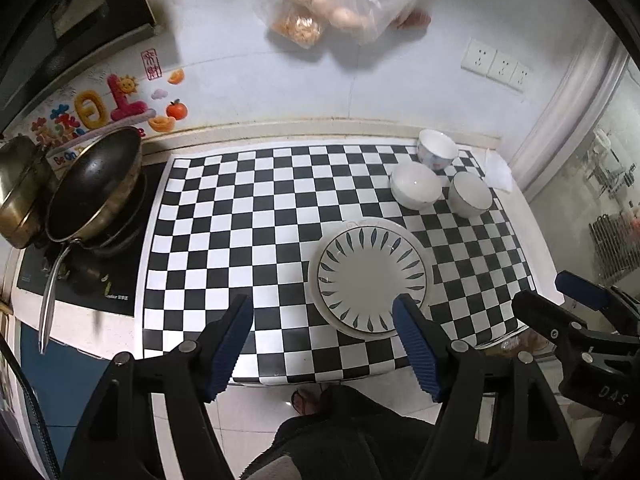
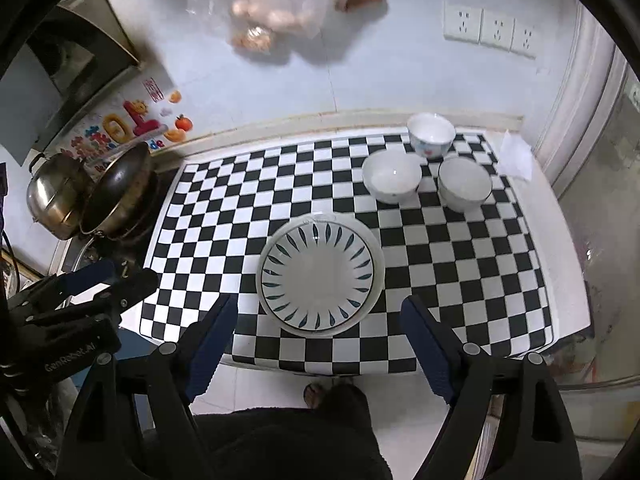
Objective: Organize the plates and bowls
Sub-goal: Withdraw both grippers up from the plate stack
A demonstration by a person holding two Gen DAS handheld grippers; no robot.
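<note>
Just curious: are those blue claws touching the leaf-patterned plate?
Apart. In the right wrist view the right gripper stands open above the plate, holding nothing.

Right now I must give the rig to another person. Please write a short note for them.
Left gripper: open, empty, above the table's front edge.
Right gripper: open, empty.
Plates: leaf-pattern plate stacked on a plain one, front centre of the checkered mat.
Bowls: three stand apart at the back right: flowered bowl, white bowl, dark-rimmed bowl.
Done: plates stacked.
Left: probably nest the bowls.
</note>
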